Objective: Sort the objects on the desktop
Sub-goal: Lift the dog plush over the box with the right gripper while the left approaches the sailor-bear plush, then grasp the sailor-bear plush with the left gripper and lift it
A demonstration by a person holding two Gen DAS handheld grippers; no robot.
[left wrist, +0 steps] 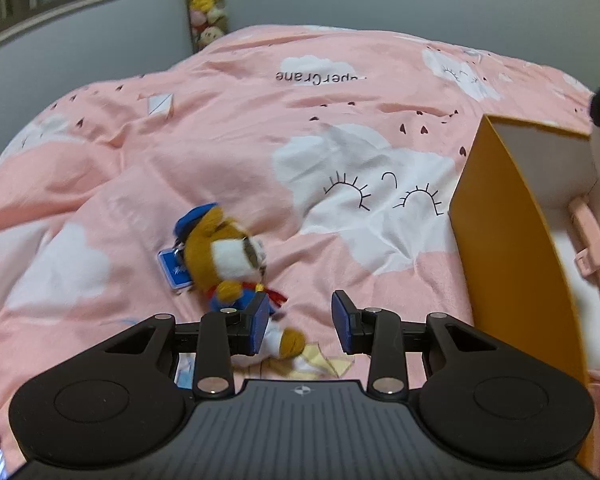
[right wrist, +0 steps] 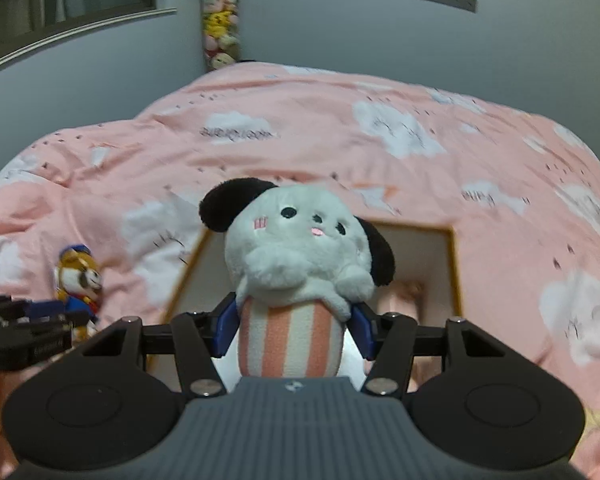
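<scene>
The right gripper (right wrist: 294, 330) clamps the striped body of a white plush dog (right wrist: 300, 256) with black ears, holding it upright above an open orange box (right wrist: 454, 264) whose pale inside shows a pink item (right wrist: 404, 294) – too blurred to name. The box sits on a pink quilt (right wrist: 380, 152) printed with white clouds. To the left, the left gripper (left wrist: 300, 322) hangs low over the quilt, jaws partly apart with nothing pressed between them; one blue pad (left wrist: 260, 326) lies across a small brown plush (left wrist: 230, 258) in a blue cap and red scarf – contact unclear. That toy lies on the quilt beside a blue tag (left wrist: 174, 270), left of the box
</scene>
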